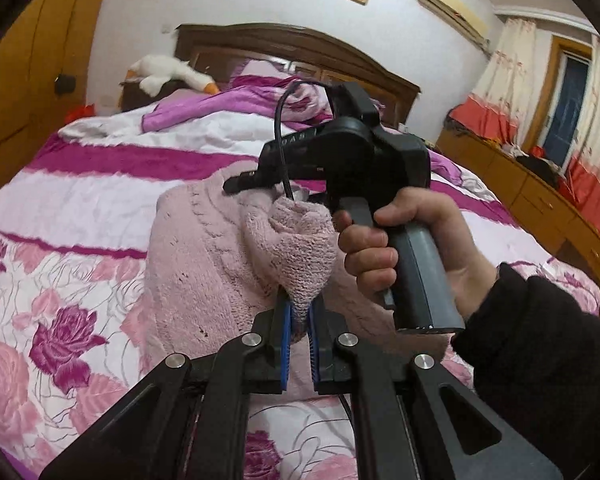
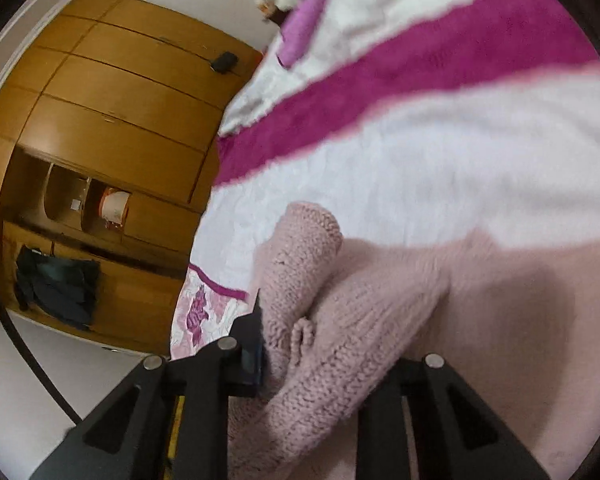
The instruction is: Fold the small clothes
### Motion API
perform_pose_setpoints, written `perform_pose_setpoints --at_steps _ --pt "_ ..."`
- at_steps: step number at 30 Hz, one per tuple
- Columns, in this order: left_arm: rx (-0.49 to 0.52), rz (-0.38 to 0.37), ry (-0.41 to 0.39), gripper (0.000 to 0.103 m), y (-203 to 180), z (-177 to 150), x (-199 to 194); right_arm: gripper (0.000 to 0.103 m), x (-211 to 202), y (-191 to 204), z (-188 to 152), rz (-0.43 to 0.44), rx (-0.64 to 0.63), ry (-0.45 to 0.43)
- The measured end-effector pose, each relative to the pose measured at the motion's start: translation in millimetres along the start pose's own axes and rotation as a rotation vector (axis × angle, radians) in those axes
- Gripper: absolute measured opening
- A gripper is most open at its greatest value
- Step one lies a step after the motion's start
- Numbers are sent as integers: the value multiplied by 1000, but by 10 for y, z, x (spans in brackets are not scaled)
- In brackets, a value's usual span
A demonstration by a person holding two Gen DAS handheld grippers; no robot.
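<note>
Two grippers, both clamped on one pink knit sweater point(image 1: 204, 264). Left gripper point(image 1: 299, 328) nearest in the left wrist view: blue pads point(image 1: 286, 332) pinch a bunched knit fold between them, fabric puffing up just past the fingertips. Rest of the sweater drapes down onto the floral bedspread point(image 1: 52, 312), left of centre.

Just beyond the fold, right of it, a bare hand point(image 1: 384, 248) grips the grey handle of the right gripper point(image 1: 256, 180), which points left over the sweater's far edge; black cable loops off its top. Its fingertips sit on the knit there.

Right wrist view: right gripper point(image 2: 312, 344) has a thick roll of sweater point(image 2: 340, 320) filling the gap between its fingers; only the left finger's blue pad point(image 2: 254, 356) shows, pressed against the knit, the other finger hidden behind fabric. Sweater spreads right and near, lying on the white and magenta striped cover point(image 2: 420, 120).

Farther: purple blanket point(image 1: 228, 100) heaped mid-bed, white goose plush point(image 1: 168, 72) by the dark wooden headboard point(image 1: 292, 48). Wooden wardrobe point(image 2: 112, 120) on the left wall, curtains point(image 1: 500, 76) far right, air conditioner point(image 1: 452, 8) high on the wall.
</note>
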State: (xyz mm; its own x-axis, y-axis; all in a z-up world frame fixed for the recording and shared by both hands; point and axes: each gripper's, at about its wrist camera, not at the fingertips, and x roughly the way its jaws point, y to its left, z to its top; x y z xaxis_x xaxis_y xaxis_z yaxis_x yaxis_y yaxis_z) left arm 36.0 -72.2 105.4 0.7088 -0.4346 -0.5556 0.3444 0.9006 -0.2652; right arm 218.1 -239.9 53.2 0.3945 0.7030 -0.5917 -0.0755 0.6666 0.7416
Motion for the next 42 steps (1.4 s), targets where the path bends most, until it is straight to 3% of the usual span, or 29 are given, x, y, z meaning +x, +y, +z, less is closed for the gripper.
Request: perform_pose_setpoints --at_steps 6,13,18,23,34,39,42 --pt "5 -43 7 0 -225 8 82 22 -334 105 62 -90 -98 -33" --pt "32 -89 17 0 -509 -46 222 22 -675 -69 -2 -216 -127 -30" --pt "71 -112 29 0 -726 -139 306 22 -896 -303 -66 -261 -104 -31" --pt "43 -157 51 0 -798 -161 365 22 -990 -454 -122 -281 -90 -22" --pt "59 -167 39 0 -1036 -198 420 22 -1174 -479 -143 -338 -141 -22" --pt "124 -118 37 0 -1131 -285 541 23 -1233 -616 -188 -289 -147 -111" --pt "143 -114 92 0 -1164 -392 689 31 -1156 -1007 -260 -382 -39 -143"
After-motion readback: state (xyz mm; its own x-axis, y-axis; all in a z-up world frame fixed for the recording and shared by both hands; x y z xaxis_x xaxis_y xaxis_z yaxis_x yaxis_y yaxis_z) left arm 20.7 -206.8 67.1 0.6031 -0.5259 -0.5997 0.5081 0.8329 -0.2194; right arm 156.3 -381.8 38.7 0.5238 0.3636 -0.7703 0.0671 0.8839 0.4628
